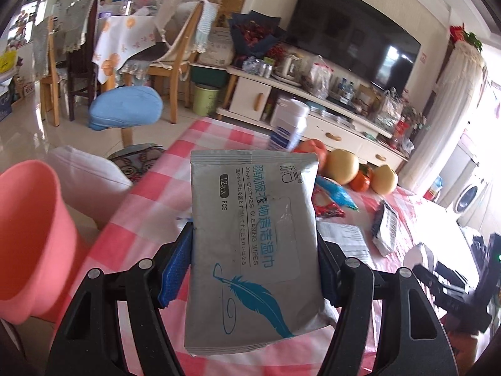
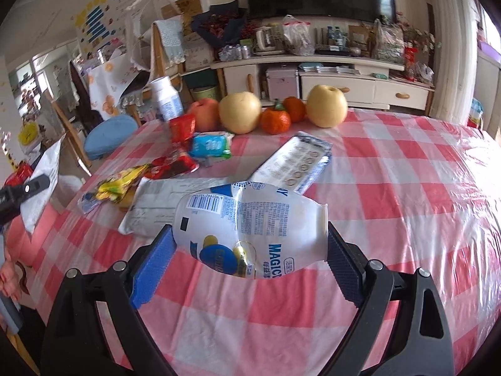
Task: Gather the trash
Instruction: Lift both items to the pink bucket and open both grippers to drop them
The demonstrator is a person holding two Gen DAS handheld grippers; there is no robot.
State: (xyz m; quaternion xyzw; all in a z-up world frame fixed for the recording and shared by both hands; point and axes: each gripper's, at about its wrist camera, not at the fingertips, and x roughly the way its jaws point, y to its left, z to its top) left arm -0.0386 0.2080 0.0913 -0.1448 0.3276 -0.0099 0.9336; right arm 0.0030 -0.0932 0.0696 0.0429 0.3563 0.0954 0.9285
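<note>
My left gripper [image 1: 255, 269] is shut on a grey wet-wipes packet [image 1: 253, 244] with a blue feather print, held upright above the table's left edge. A pink bin [image 1: 31, 238] stands on the floor to its left. My right gripper [image 2: 249, 260] is shut on a crushed white plastic bottle [image 2: 250, 228] with blue print, held above the pink checked tablecloth [image 2: 391, 188]. Loose wrappers lie beyond it: a yellow one [image 2: 119, 185], a red one [image 2: 173, 166], a blue-white one [image 2: 209, 147], a silver blister pack [image 2: 294, 164] and a white packet [image 2: 162, 200].
Pears [image 2: 327, 105], oranges [image 2: 275, 120], an apple [image 2: 203, 114] and a white medicine bottle [image 2: 166, 98] stand at the table's far edge. A blue stool [image 1: 125, 108], chairs and a TV cabinet [image 2: 313, 75] lie beyond. The right gripper shows in the left view [image 1: 454, 282].
</note>
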